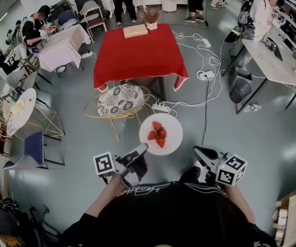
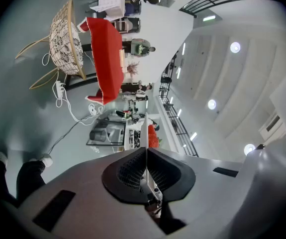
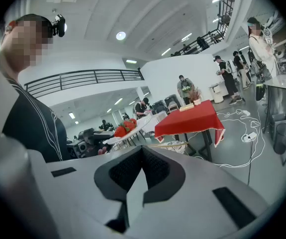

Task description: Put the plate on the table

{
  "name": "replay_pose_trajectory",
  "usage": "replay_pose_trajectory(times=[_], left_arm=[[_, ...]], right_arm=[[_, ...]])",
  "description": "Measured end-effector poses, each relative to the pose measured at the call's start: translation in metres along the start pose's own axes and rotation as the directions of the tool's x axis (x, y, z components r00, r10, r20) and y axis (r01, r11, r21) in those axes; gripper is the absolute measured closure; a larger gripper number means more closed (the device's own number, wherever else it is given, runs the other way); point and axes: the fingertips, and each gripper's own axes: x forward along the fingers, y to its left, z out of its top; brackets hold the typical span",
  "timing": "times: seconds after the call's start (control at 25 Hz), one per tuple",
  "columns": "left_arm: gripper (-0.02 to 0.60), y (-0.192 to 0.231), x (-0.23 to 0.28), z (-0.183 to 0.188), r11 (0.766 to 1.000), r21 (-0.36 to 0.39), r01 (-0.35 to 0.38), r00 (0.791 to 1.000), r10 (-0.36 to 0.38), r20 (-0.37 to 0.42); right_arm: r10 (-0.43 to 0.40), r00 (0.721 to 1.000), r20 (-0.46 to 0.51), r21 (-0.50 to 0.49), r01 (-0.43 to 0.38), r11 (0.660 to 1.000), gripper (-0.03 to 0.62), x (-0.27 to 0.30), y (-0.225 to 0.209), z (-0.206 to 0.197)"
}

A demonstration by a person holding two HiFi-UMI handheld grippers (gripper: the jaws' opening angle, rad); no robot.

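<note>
A white plate (image 1: 171,123) carrying red strawberries (image 1: 157,134) hangs in the air above the grey floor, in front of me. My left gripper (image 1: 143,148) is shut on the plate's near left rim. In the left gripper view the plate (image 2: 145,131) shows edge-on between the closed jaws, with the strawberries (image 2: 153,136) beside it. My right gripper (image 1: 196,151) floats to the right of the plate, apart from it, its jaws shut on nothing. The red-clothed table (image 1: 137,55) stands farther ahead. The right gripper view shows plate (image 3: 135,127), strawberries (image 3: 124,128) and table (image 3: 190,121).
A wicker chair with a patterned cushion (image 1: 119,101) stands between me and the red table. A wooden box (image 1: 135,31) and a potted dried plant (image 1: 151,17) sit at the table's far edge. White cables and a power strip (image 1: 205,75) lie on the floor to the right. People stand farther back.
</note>
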Motion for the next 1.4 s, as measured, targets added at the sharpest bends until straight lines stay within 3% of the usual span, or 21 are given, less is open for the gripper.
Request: replay_pose_trajectory(times=[0.36,0.56,0.8,0.96,1.16,1.4], left_arm=[[0.568,-0.003,-0.009,0.007,1.0,0.001,0.023,1.0,-0.023,0.016],[0.568,-0.005,-0.007,0.009,0.999,-0.012,0.052,0.998,-0.051,0.029],[0.568,-0.006,-0.002,0.013,0.998,-0.002,0.06,0.998,-0.06,0.031],[0.566,-0.011,0.013,0.019,0.998,0.011,0.067,0.997,-0.067,0.028],[0.566,-0.014,0.044,0.034,0.997,0.035,0.066,0.997,-0.067,0.035],[0.565,0.006,0.094,0.063,0.999,0.038,0.021,0.998,-0.023,0.05]], right_arm=[[0.01,1.0,0.001,-0.015,-0.01,1.0,0.588,0.009,0.012,0.0],[0.03,0.998,-0.047,-0.024,-0.031,0.999,0.588,0.014,0.018,-0.003],[0.046,0.999,0.004,0.007,-0.046,0.999,0.587,0.019,0.009,0.012],[0.03,1.0,-0.003,0.01,-0.03,1.0,0.588,0.028,-0.009,0.024],[0.068,0.998,0.009,0.026,-0.068,0.997,0.588,0.039,-0.037,0.041],[0.095,0.996,0.004,0.065,-0.095,0.993,0.588,0.058,-0.099,0.056]])
